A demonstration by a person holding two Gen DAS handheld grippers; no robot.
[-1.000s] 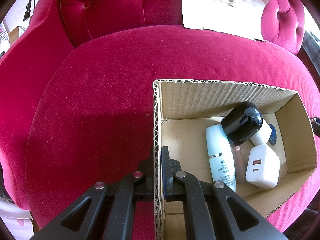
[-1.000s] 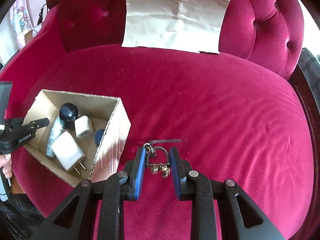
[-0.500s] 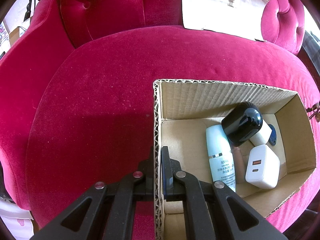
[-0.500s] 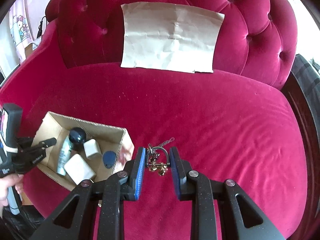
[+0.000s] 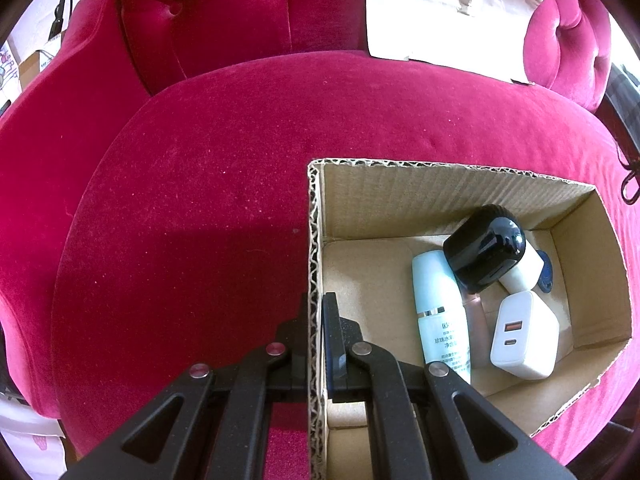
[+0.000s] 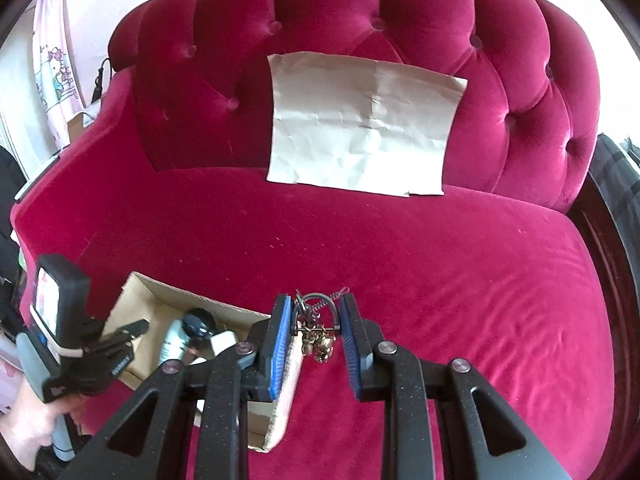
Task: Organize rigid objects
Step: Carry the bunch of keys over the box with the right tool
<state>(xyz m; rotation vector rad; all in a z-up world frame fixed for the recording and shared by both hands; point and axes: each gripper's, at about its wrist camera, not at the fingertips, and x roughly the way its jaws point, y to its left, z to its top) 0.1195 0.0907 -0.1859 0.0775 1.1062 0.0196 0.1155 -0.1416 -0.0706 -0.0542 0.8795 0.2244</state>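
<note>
Crimson tufted velvet sofa [image 6: 420, 248] under everything, with a creased sheet of brown paper [image 6: 360, 136] propped against the backrest. Near the seat's front left edge, an open-topped corrugated cardboard box [image 5: 440, 184], already loaded: pale blue plastic bottle [image 5: 438, 304] lying flat, glossy black rounded cap-like object [image 5: 484, 248] on top of it, white two-port wall charger [image 5: 522, 336] toward the box's front right corner, and a small dark blue piece [image 5: 545, 278], barely visible, by the right wall.

Left gripper [image 5: 316, 312] with jaws pinched together on the box's left wall, one finger outside and one inside, steadying it.

Right gripper [image 6: 316, 324] raised above the seat just beside the box's near right corner, blue-padded jaws closed on a bunch of keys [image 6: 316, 328]: dark wire ring or shackle at the top, a short coiled spring off to one side, brass-coloured pieces dangling below.

Probably light but loose and jangly to handle; hard metal, not fragile, yet apt to swing and slip through smooth pads. Best held by the stiff ring, as now, not by the hanging pieces. Likely next: carry over the box opening and release low, clear of the black cap.
</note>
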